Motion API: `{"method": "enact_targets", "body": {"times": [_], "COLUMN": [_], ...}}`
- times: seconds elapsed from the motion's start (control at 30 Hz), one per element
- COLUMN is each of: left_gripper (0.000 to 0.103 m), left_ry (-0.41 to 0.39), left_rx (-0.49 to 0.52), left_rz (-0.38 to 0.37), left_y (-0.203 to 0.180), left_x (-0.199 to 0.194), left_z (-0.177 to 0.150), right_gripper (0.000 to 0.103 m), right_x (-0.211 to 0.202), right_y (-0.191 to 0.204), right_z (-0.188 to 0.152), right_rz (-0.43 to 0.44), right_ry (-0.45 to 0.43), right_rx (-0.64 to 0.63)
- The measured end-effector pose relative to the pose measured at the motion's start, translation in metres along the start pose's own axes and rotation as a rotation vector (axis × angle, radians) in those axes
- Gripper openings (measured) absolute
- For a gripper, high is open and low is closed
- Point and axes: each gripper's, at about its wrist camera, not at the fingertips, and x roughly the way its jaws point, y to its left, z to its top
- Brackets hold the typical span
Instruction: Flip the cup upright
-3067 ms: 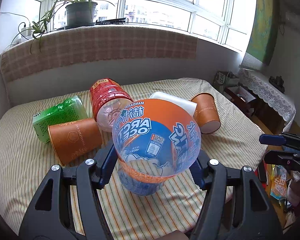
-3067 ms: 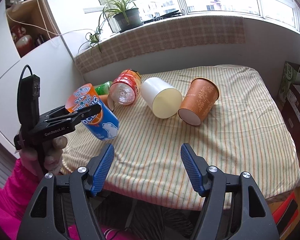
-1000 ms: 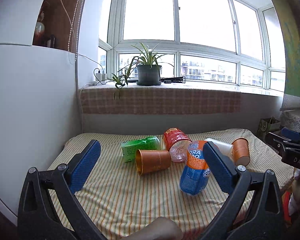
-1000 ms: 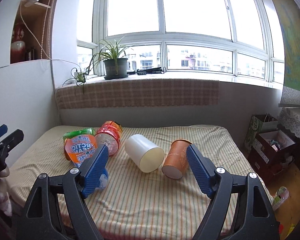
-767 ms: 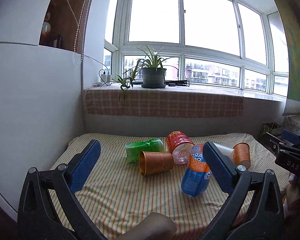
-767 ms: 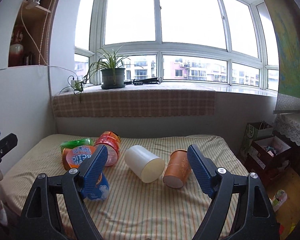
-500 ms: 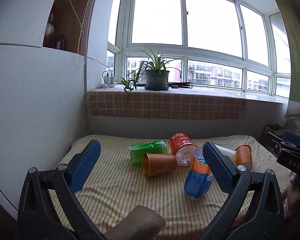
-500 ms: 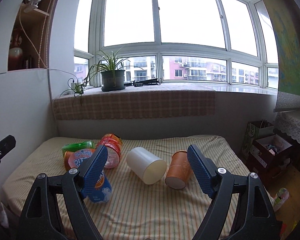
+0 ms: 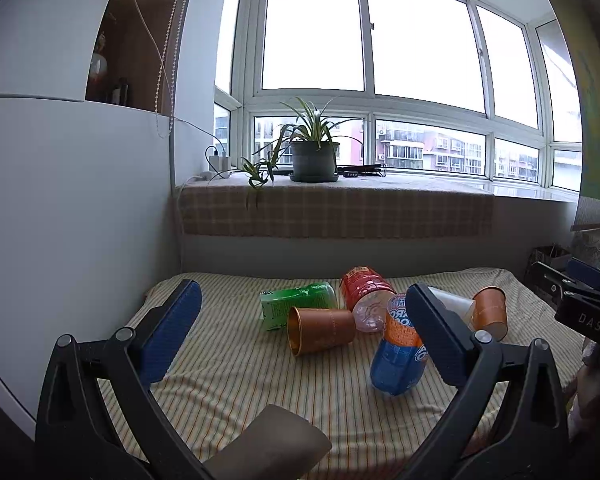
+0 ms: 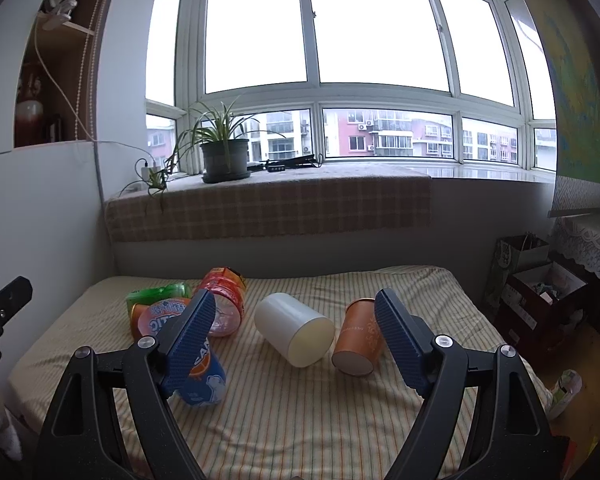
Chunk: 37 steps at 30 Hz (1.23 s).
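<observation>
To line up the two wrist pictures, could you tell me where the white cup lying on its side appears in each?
Left wrist: white cup at right, mostly hidden behind the left gripper's right finger.
Right wrist: white cup at centre, between the fingers, in full view.
Shared landmark: potted plant on the windowsill.

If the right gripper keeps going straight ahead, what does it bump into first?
Probably the white cup: it lies on its side on the striped bed, centred between the open right gripper fingers. Depth is hard to judge.
</observation>
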Motion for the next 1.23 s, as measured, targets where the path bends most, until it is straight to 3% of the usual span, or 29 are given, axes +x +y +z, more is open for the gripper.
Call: {"method": "enact_targets", "body": {"times": [1.23], "left_gripper": [0.103], "left_ry": [0.011], "left_rx": [-0.015], "left_rz": [0.005], "left_y": [0.0013], "left_x": [0.0000], "left_z": [0.0028], "right_gripper": [0.082], "right_x": [0.0018], "right_y": [-0.0039], "right_z": [-0.0001], "right_rz": [0.003], "right_ry": [0.013], "right_rx": [0.021]}}
